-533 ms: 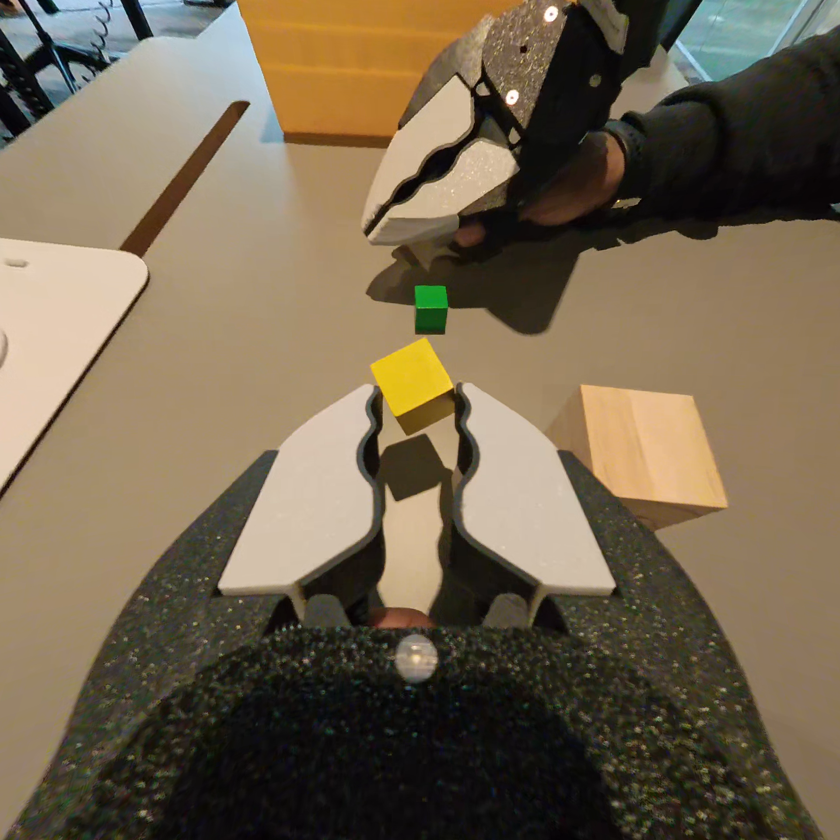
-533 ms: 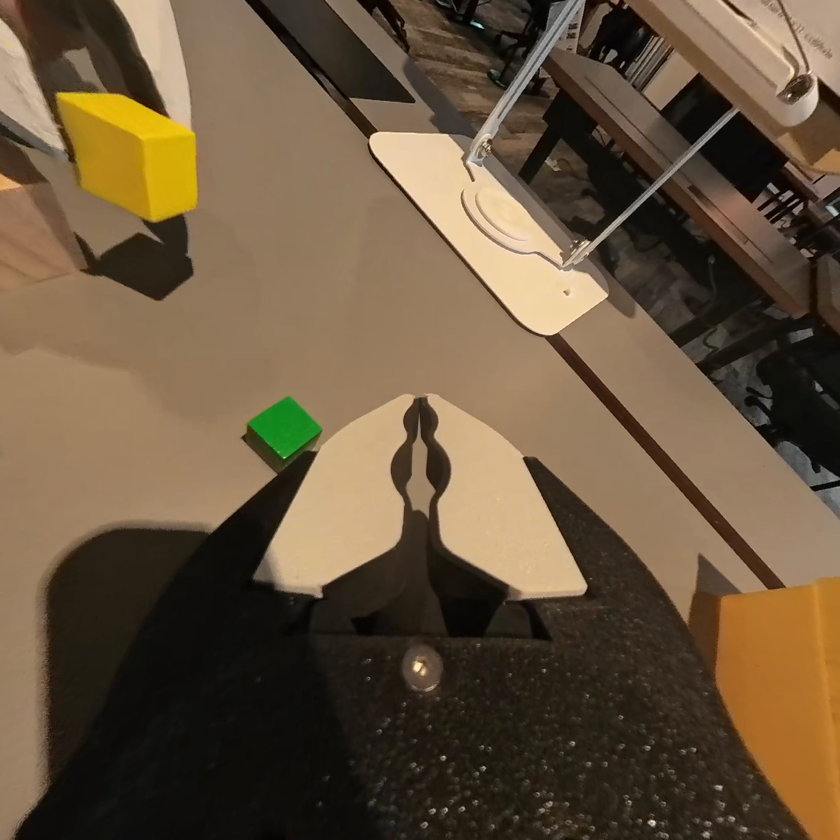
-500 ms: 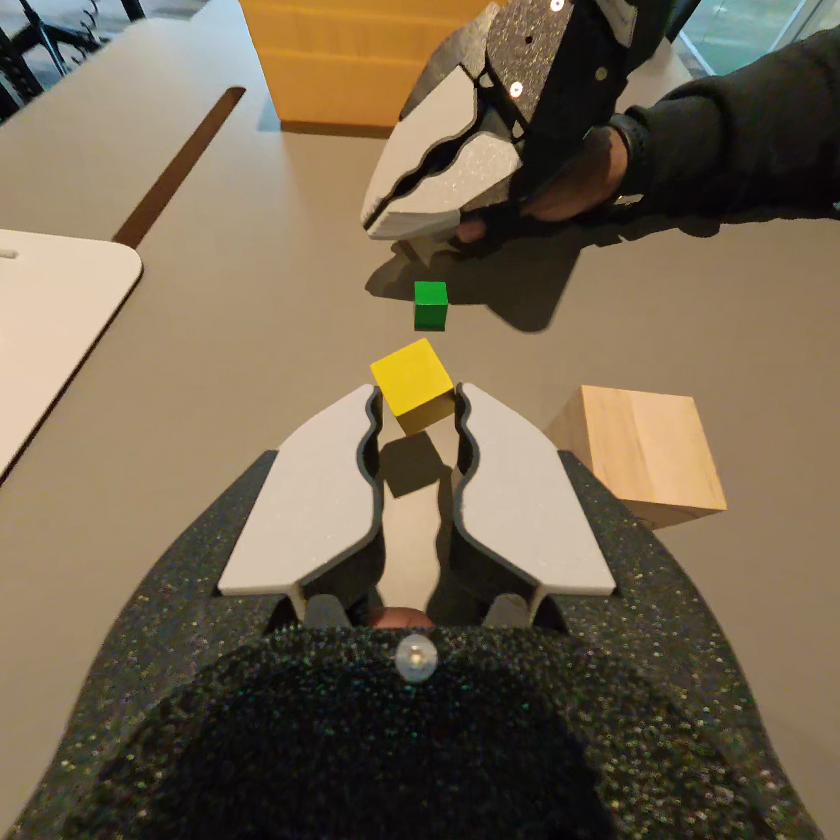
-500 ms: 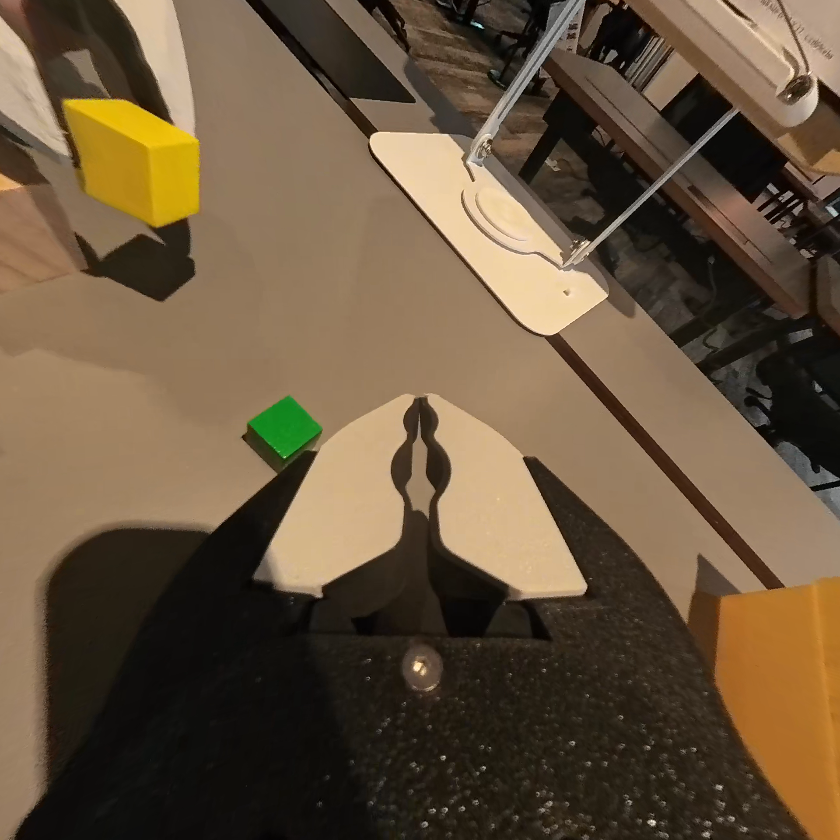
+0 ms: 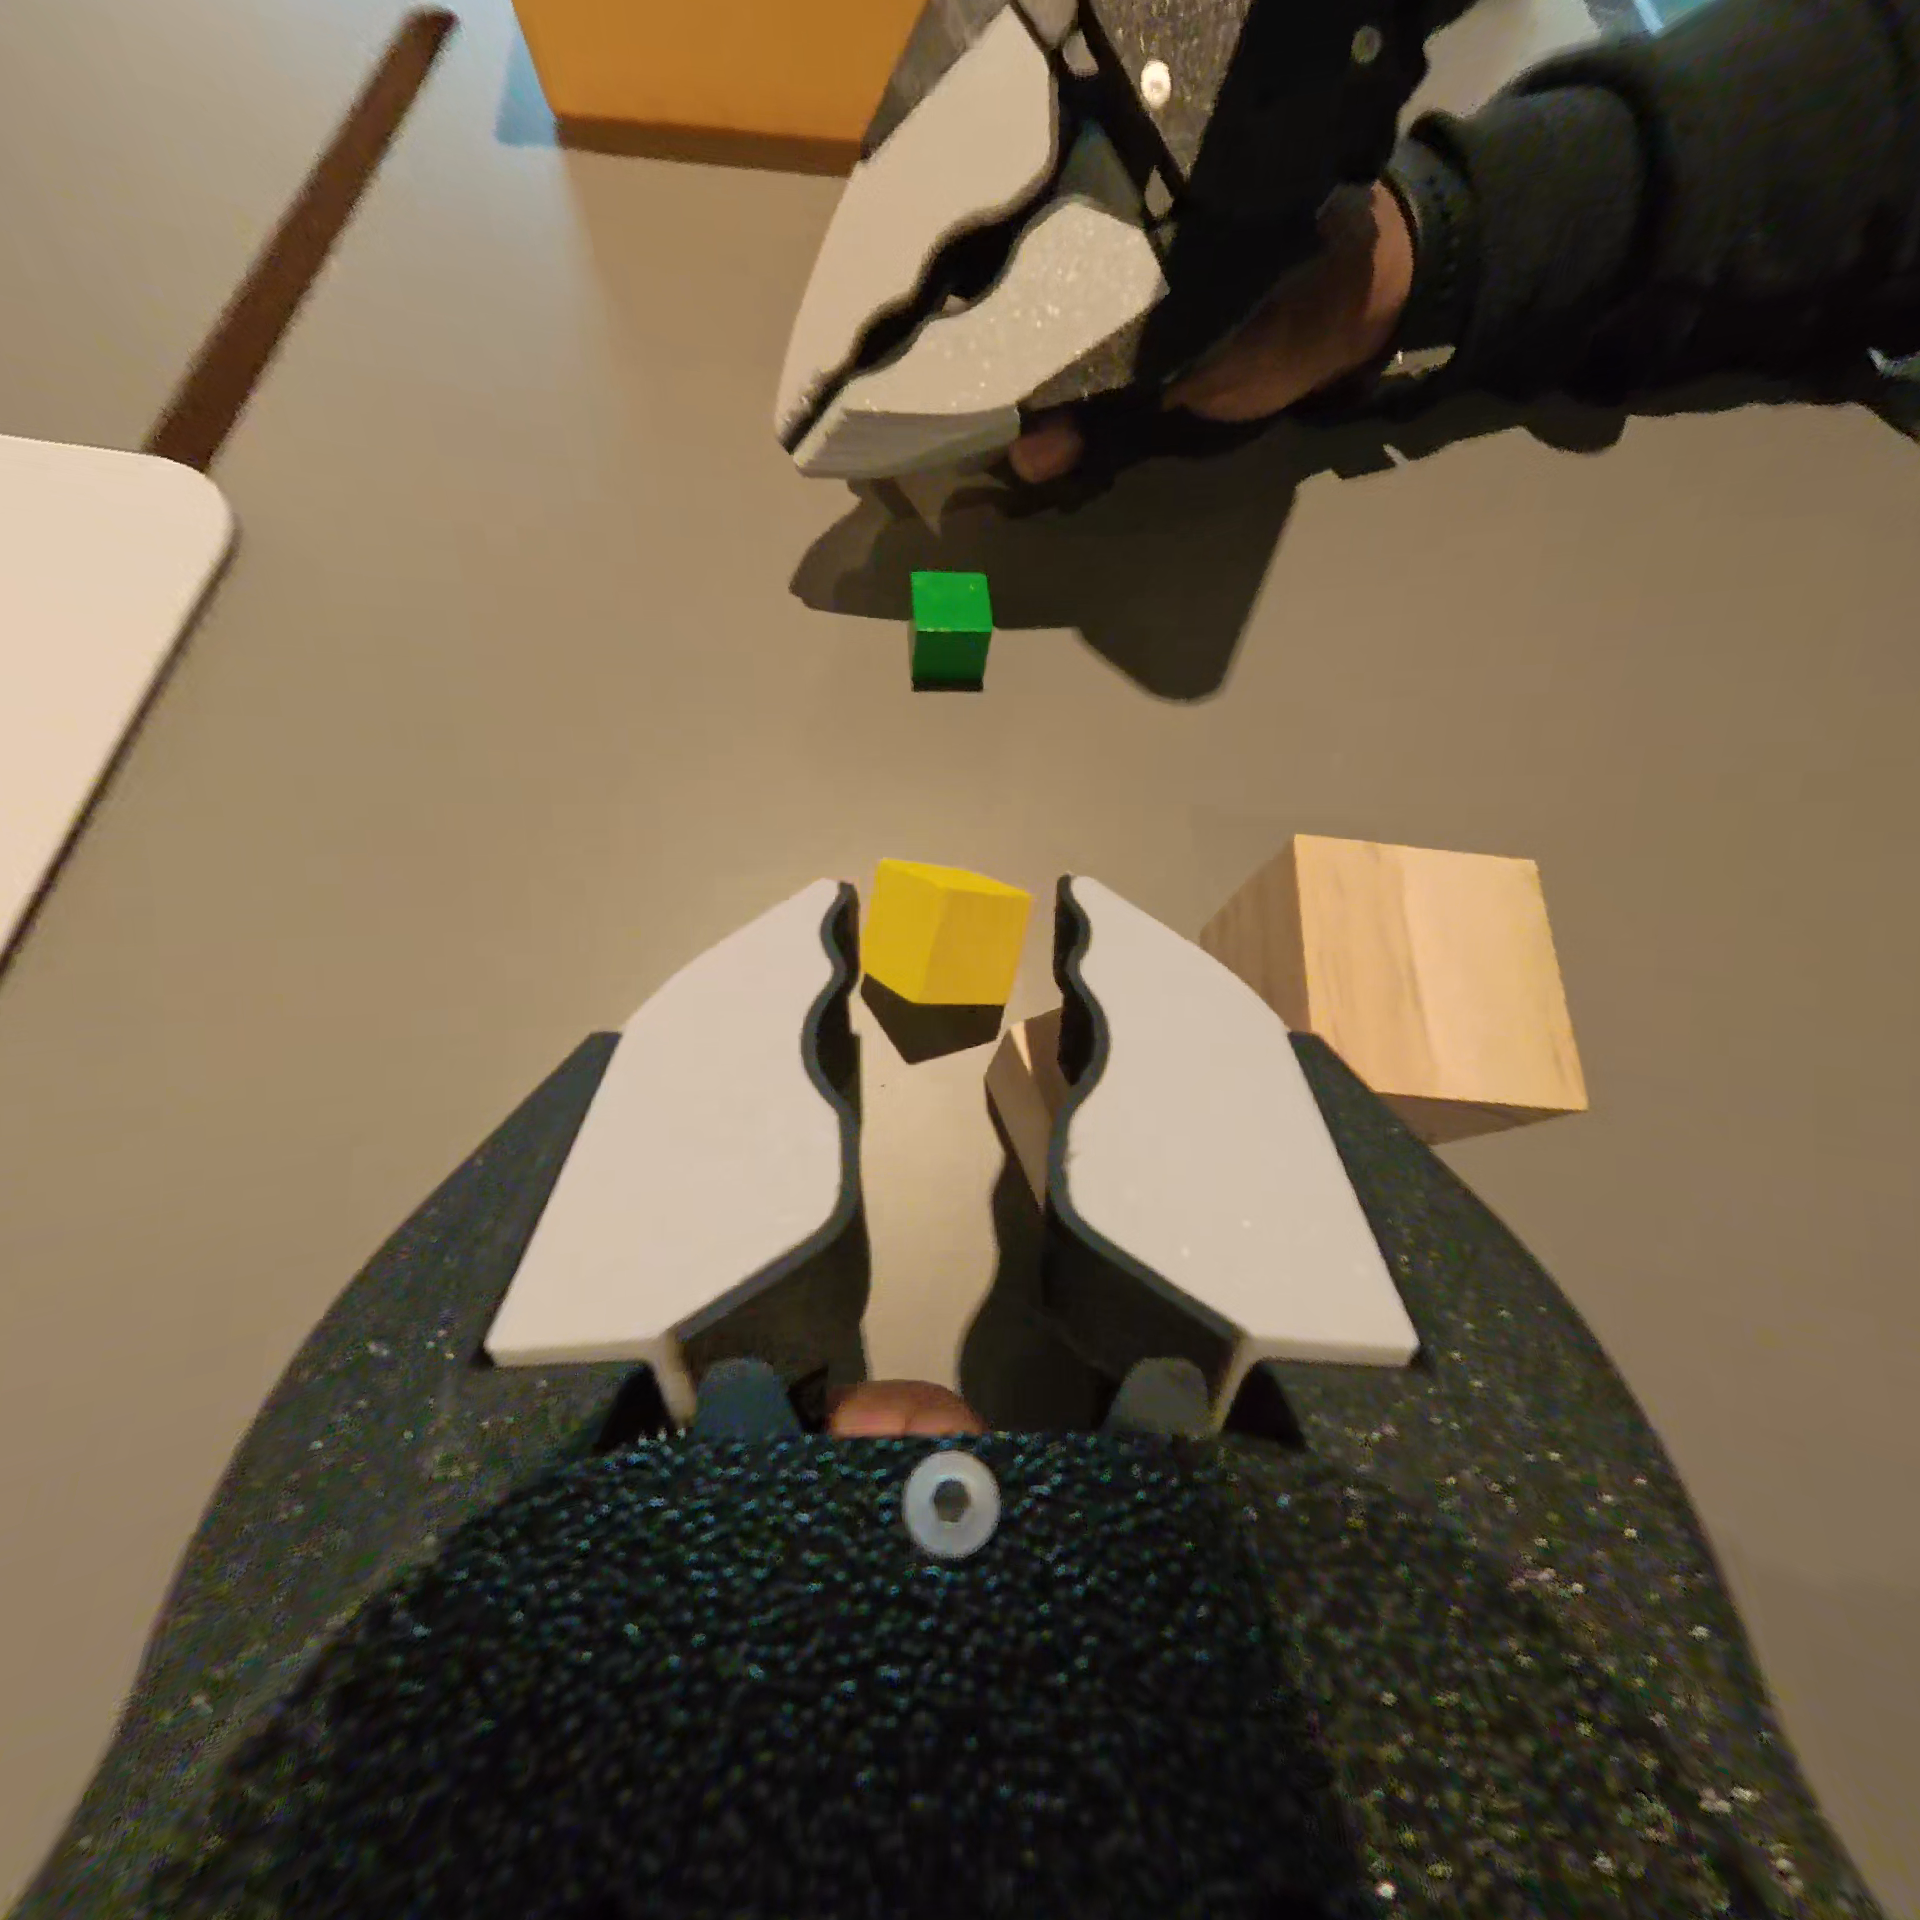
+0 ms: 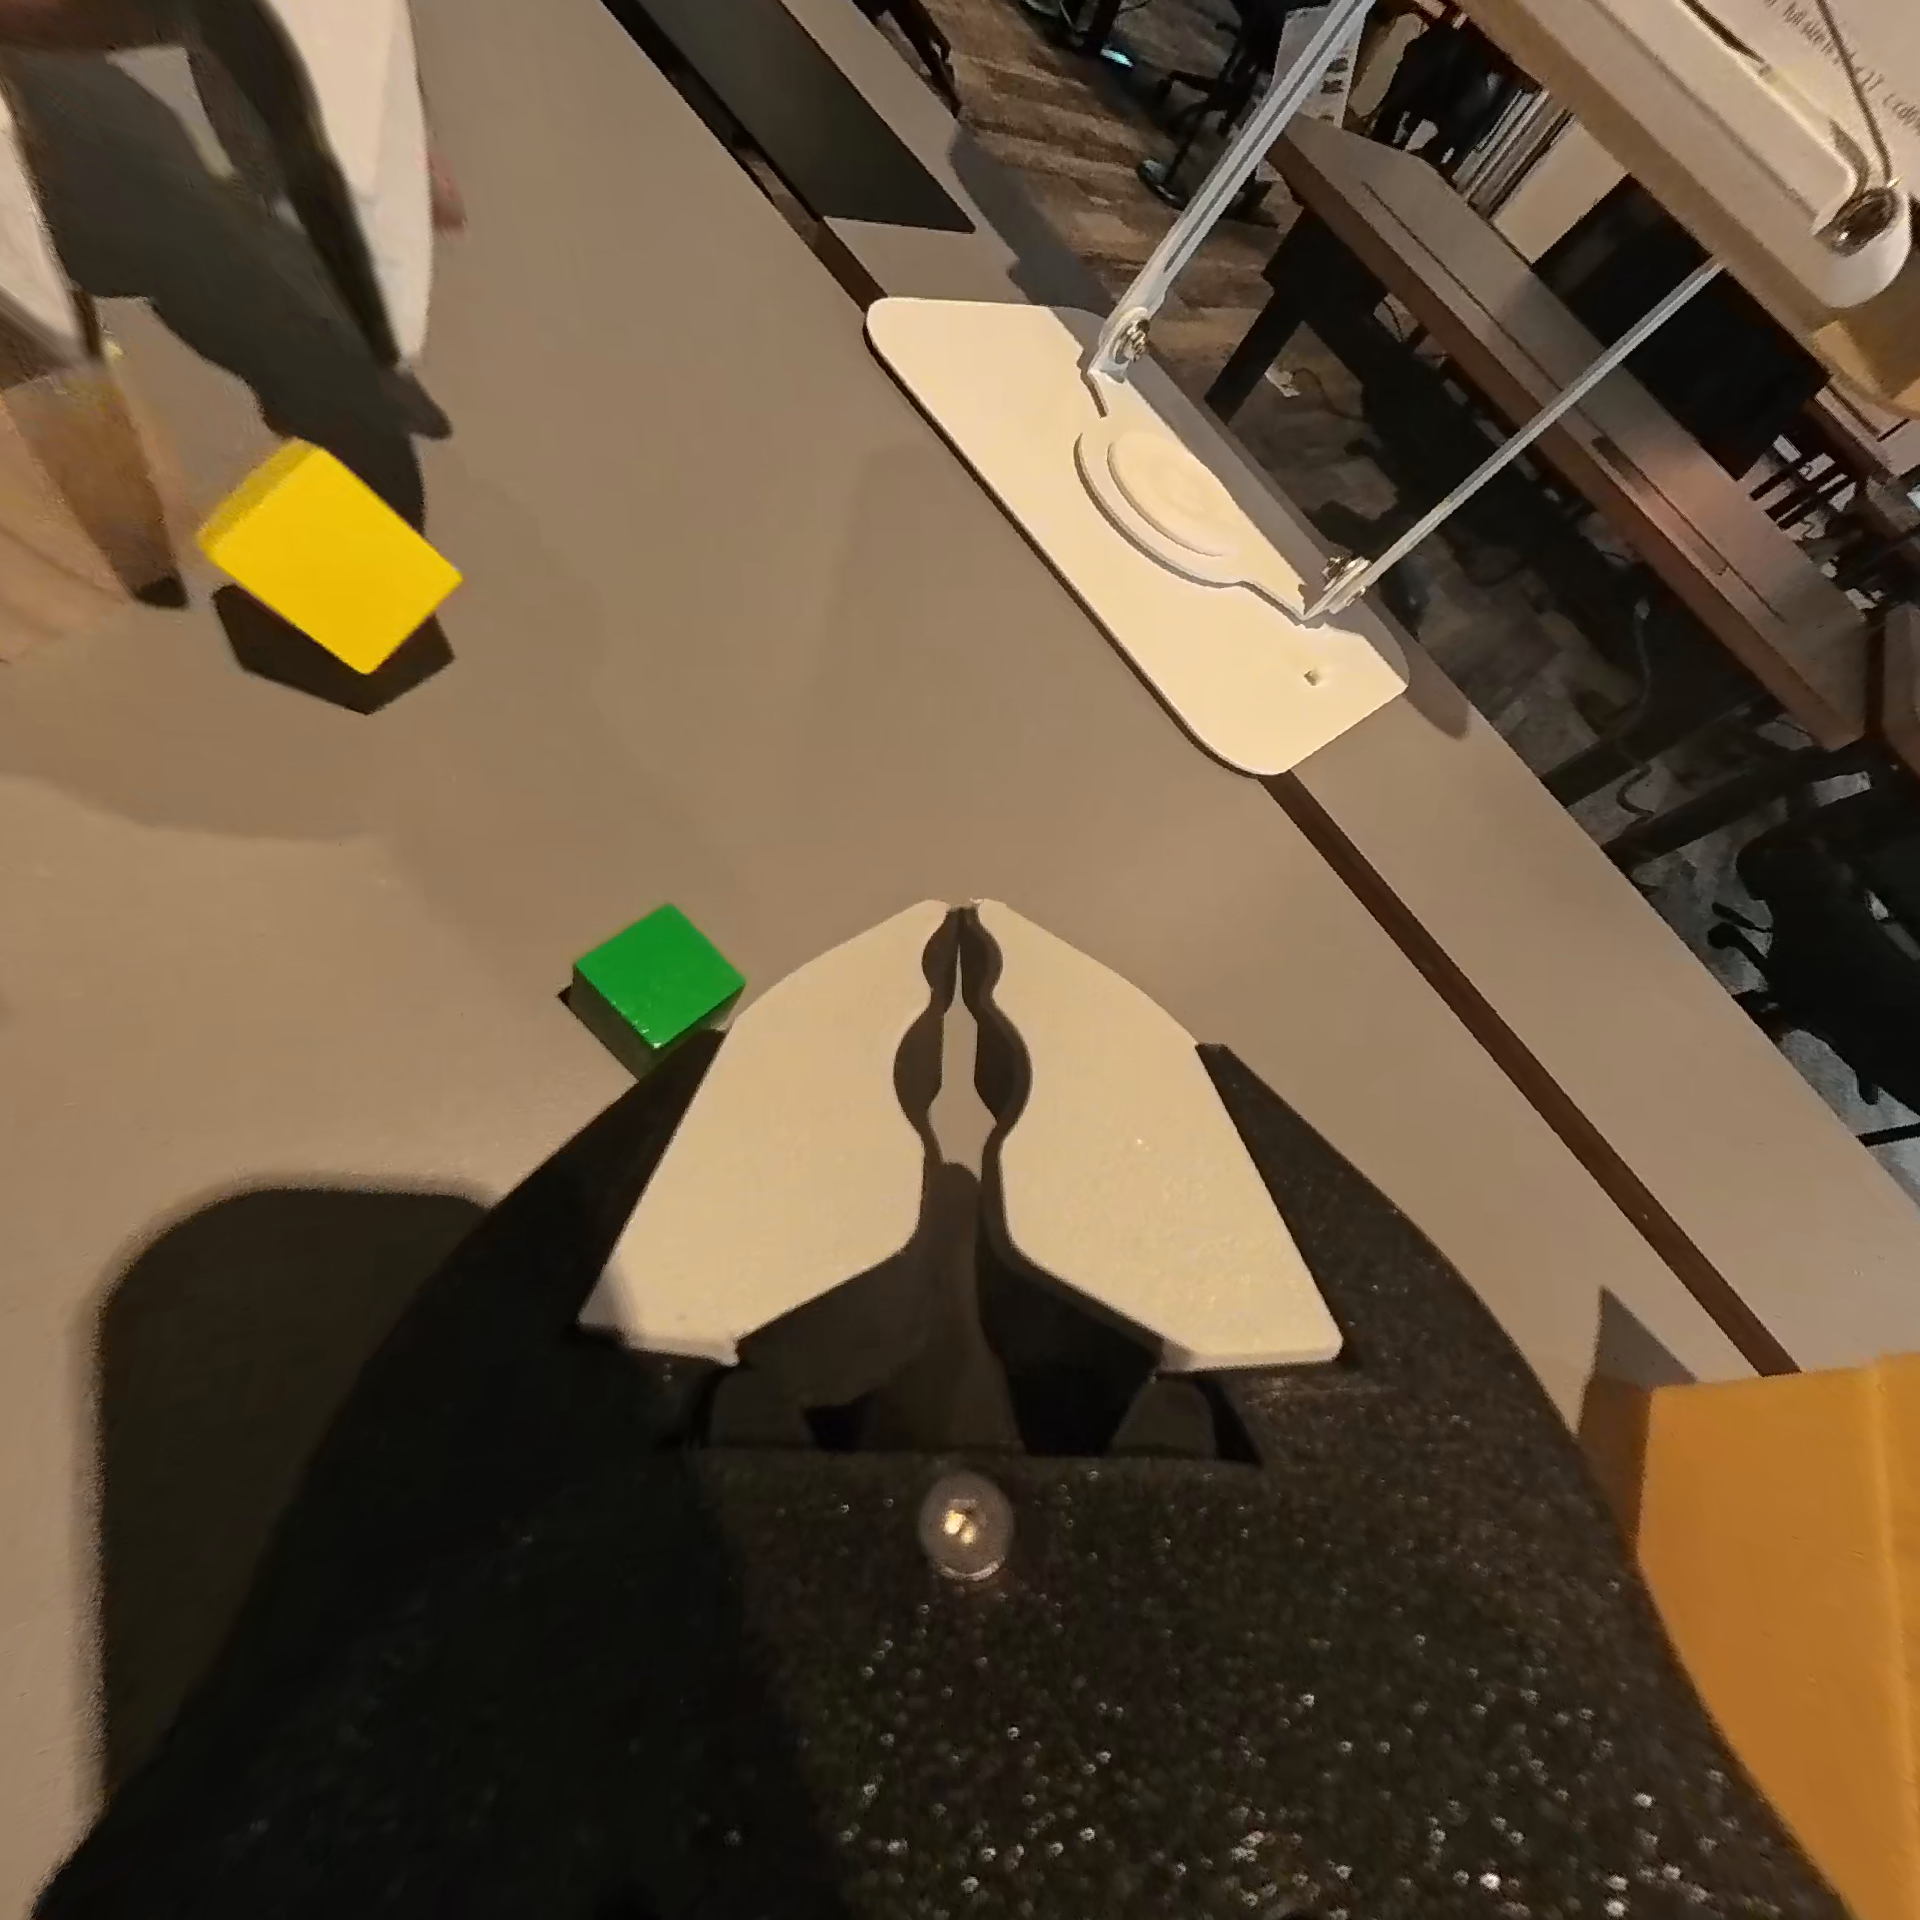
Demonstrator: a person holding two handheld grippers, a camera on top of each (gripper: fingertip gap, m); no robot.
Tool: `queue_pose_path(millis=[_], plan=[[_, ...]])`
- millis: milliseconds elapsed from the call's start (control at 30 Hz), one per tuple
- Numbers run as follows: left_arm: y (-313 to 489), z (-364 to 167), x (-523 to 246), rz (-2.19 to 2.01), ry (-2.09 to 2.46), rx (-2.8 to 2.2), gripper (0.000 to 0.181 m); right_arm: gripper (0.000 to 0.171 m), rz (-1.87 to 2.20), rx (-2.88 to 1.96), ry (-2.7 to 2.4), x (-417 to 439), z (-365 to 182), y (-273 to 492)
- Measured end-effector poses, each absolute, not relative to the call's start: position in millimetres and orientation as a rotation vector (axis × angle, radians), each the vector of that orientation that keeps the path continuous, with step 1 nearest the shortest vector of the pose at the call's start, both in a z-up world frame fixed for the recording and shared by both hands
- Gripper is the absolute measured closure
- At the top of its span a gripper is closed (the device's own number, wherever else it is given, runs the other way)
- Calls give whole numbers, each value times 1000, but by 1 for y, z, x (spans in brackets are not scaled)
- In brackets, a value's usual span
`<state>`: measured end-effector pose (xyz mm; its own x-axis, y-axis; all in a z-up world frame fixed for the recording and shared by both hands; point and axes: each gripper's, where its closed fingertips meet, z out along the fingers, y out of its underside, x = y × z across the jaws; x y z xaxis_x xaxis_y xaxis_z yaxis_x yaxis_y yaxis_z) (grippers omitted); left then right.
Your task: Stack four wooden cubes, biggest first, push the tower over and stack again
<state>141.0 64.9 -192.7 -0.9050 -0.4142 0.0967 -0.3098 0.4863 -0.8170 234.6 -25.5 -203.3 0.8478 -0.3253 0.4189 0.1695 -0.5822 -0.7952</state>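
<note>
- Between the parted fingers of the left claw (image 5: 948,914), a yellow cube (image 5: 943,943) sits tilted on one edge on the grey table (image 5: 520,727), untouched by either finger.
- Just right of it stands a large plain wooden cube (image 5: 1403,977).
- Farther off, a small green cube (image 5: 949,629) lies beside the right claw (image 6: 964,920), which is closed and empty.
- An orange box (image 5: 717,62) stands beyond.

Bare-grained wood cube (image 5: 1403,966) — matt grey table (image 5: 520,727) — painted yellow cube (image 5: 940,940)
</note>
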Motion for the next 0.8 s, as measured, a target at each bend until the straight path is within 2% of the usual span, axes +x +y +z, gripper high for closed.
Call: queue_pose_path(millis=[100, 233, 400, 800], plan=[[75, -179, 141, -1460, 2434, -727, 131, 171, -674, -2091, 102, 234, -204, -25], [89, -180, 127, -1457, 2220, -894, 122, 171, -675, -2095, 93, 233, -204, -25], [95, -204, 102, -1252, 2173, -969, 124, 171, -675, -2100, 80, 232, -205, -24], [89, -206, 88, -1273, 2250, -948, 124, 171, -703, -2107, 63, 231, -207, -24]])
